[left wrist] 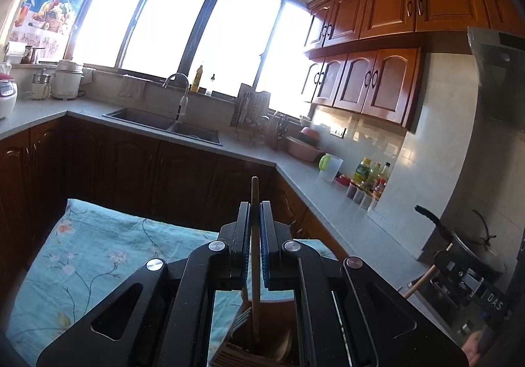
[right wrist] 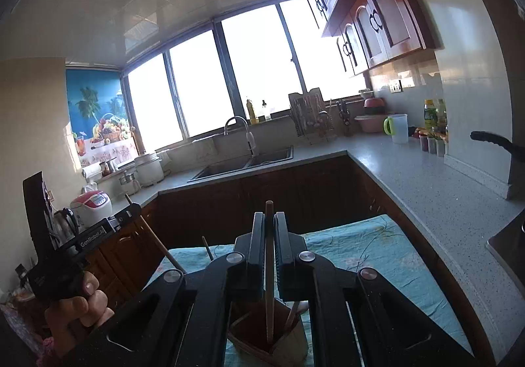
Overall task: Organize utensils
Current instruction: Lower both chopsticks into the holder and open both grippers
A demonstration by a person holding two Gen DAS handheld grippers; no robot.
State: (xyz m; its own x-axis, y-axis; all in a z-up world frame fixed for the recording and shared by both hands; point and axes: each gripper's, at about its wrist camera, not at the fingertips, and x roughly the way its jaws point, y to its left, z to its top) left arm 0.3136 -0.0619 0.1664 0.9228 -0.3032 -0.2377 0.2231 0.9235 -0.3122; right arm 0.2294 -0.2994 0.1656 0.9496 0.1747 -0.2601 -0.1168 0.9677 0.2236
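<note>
Both your grippers clamped on sticks.
Left gripper (left wrist: 255,219) pinches a wooden chopstick (left wrist: 255,196); right gripper (right wrist: 269,229) pinches another stick (right wrist: 269,255), frame centre, above the holder (right wrist: 269,339).

This is a home kitchen. A grey speckled stone desk (left wrist: 203,150) runs in a U beneath a wide bright window (left wrist: 203,29), with a double steel sink (left wrist: 164,124) and arched chrome tap (left wrist: 178,84) set into it. Reddish-brown wooden wall cupboards (left wrist: 387,2) hang above. A white rice cooker (right wrist: 92,206), a wire dish rack (right wrist: 311,117), condiment bottles (left wrist: 370,176) and a steel range hood (left wrist: 498,78) complete it.
</note>
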